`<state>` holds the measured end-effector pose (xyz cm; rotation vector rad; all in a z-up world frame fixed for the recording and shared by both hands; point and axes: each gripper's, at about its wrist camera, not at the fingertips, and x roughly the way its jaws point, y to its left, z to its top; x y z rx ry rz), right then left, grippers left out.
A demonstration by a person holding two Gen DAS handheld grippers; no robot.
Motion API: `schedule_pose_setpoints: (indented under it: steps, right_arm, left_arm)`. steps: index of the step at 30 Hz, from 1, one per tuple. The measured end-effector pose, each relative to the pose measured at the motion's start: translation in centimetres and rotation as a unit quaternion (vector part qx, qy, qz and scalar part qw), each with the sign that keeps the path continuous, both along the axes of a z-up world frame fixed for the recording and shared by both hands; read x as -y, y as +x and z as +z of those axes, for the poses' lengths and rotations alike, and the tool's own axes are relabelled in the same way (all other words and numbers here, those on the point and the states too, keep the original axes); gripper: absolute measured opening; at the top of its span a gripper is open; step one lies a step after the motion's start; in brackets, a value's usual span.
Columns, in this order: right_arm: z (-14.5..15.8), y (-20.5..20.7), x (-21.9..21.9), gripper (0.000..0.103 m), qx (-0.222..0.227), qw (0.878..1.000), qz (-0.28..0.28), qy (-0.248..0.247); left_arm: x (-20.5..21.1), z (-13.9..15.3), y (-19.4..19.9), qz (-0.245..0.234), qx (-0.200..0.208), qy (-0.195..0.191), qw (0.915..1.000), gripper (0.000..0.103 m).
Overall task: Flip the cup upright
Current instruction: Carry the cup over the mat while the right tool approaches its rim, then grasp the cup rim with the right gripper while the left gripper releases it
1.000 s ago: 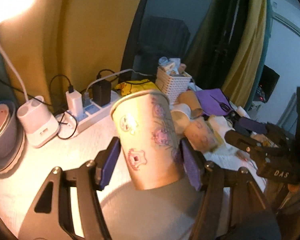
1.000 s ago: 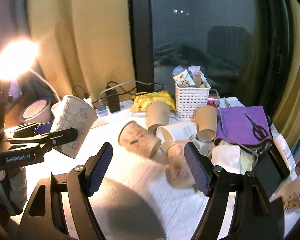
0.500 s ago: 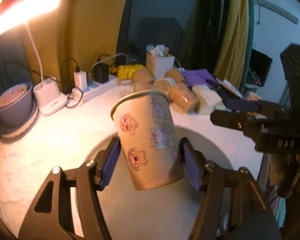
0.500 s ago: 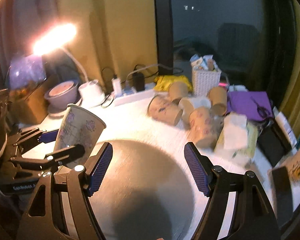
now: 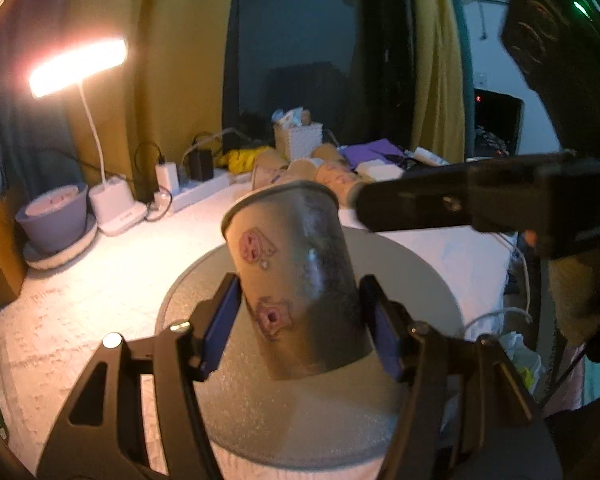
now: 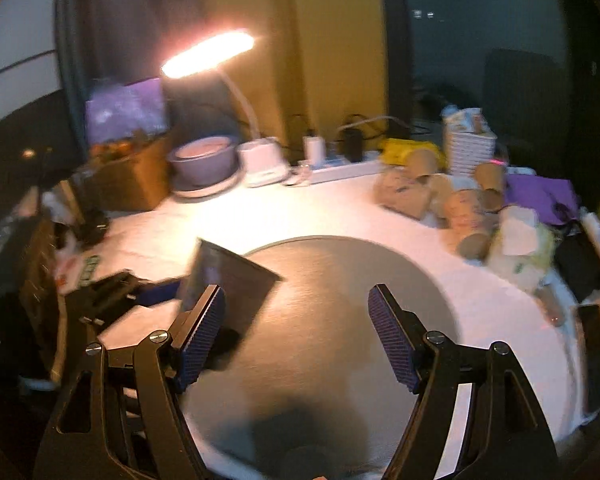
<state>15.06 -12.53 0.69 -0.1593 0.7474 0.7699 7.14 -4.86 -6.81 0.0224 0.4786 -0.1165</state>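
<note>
My left gripper [image 5: 300, 320] is shut on a paper cup [image 5: 296, 280] printed with pink and purple drawings. The cup is upright, tilted a little, rim up, over a round grey mat [image 5: 412, 264]. In the right wrist view the same cup [image 6: 228, 280] looks dark and blurred at the left edge of the mat [image 6: 340, 280], with the left gripper behind it. My right gripper [image 6: 296, 336] is open and empty above the mat. Its body crosses the upper right of the left wrist view [image 5: 460, 200].
Several paper cups [image 6: 440, 200] lie on their sides at the back right of the white table [image 6: 260, 216]. Behind stand a white basket [image 6: 470, 140], power strip [image 6: 340, 168], lit desk lamp [image 6: 208, 54], purple bowl [image 6: 204, 160] and cardboard box [image 6: 128, 176]. Purple cloth [image 6: 548, 196] lies far right.
Both grippers have pulled back from the cluttered far side toward the near table. The held cup has come down over the grey mat. The right gripper has stayed open.
</note>
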Motion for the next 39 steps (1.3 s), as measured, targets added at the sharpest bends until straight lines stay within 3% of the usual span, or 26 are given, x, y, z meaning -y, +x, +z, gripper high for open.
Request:
schedule_pose_setpoints:
  steps: [7,14,26,39]
  right_arm:
    - [-0.3,-2.5,-0.6,0.077,-0.049,0.997,0.022,0.05]
    - [-0.6,-4.2,-0.6,0.077,-0.084,0.994,0.031,0.065]
    - [-1.3,-3.1,0.3,0.077,-0.143,0.985,0.027,0.092]
    - [-2.7,-1.9,0.0,0.072,-0.171,0.98,0.031,0.101]
  left_arm:
    - [0.8,-0.3,-3.6,-0.002,0.032,0.003,0.9995,0.062]
    - [1.6,0.4,-5.5,-0.025,0.065,0.007,0.9976,0.062]
    - [2.8,0.3,-6.1,-0.056,0.075,0.016,0.9955,0.062]
    - [2.0,-0.3,-5.1,-0.053,0.059,-0.003,0.9968,0.063]
